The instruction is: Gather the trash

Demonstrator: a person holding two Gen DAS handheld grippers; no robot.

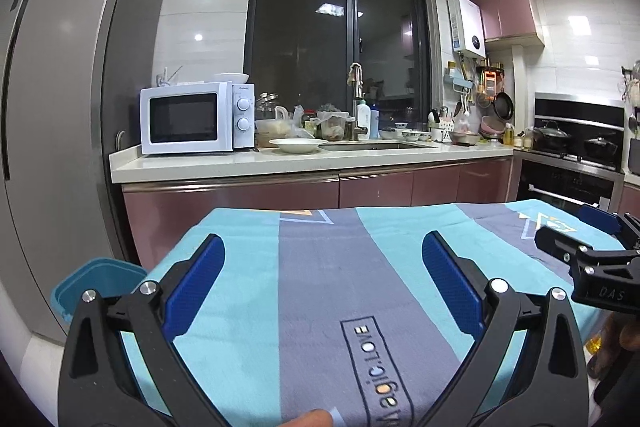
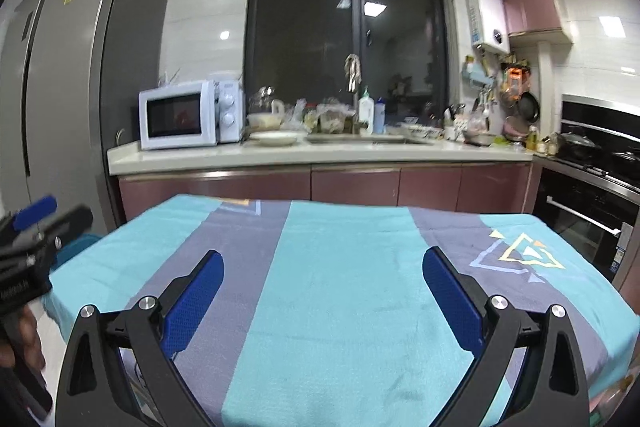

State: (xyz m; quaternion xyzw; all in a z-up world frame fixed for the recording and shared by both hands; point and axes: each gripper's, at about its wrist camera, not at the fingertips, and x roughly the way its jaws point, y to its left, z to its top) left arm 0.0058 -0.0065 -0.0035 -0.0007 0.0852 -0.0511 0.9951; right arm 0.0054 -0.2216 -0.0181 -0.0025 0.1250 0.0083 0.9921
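Observation:
My left gripper is open and empty above a table covered by a teal and grey striped cloth. My right gripper is open and empty above the same cloth. A teal bin stands on the floor off the table's left edge, just left of my left gripper. The right gripper shows at the right edge of the left wrist view. The left gripper shows at the left edge of the right wrist view. No trash shows on the cloth.
A grey fridge stands at the left. A kitchen counter lies behind the table with a white microwave, a white bowl, a sink and clutter. A stove and oven stand at the right.

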